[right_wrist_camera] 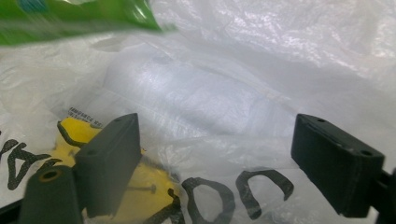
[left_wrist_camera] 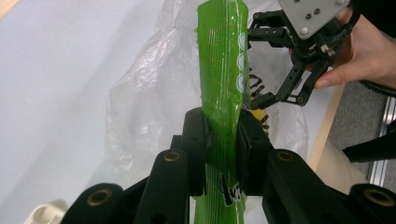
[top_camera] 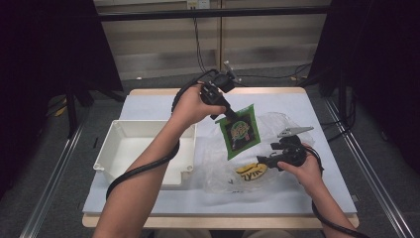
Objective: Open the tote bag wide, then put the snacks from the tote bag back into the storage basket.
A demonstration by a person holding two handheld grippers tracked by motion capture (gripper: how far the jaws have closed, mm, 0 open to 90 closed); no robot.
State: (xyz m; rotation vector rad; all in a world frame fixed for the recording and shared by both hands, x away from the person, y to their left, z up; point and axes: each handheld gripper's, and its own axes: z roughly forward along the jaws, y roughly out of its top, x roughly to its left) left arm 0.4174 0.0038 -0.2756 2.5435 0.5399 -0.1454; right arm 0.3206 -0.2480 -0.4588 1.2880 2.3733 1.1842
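Note:
A green snack packet (top_camera: 241, 131) with a dark printed face hangs in the air above the table, and my left gripper (top_camera: 229, 115) is shut on its upper corner. In the left gripper view the two pads pinch the packet (left_wrist_camera: 222, 70) at the left gripper (left_wrist_camera: 222, 135). My right gripper (top_camera: 265, 161) stands open, low over a crumpled clear plastic bag (top_camera: 223, 171) with yellow and black print. In the right gripper view the right gripper (right_wrist_camera: 224, 158) has its jaws spread wide, with the bag (right_wrist_camera: 224, 93) lying beyond them and nothing pinched. The packet's edge (right_wrist_camera: 79, 16) shows at the top left.
A white rectangular bin (top_camera: 116, 144) sits on the left of the pale table cover (top_camera: 148, 106). The table's wooden front edge (top_camera: 208, 220) runs below the bag. Dark curtains and metal rails flank the table.

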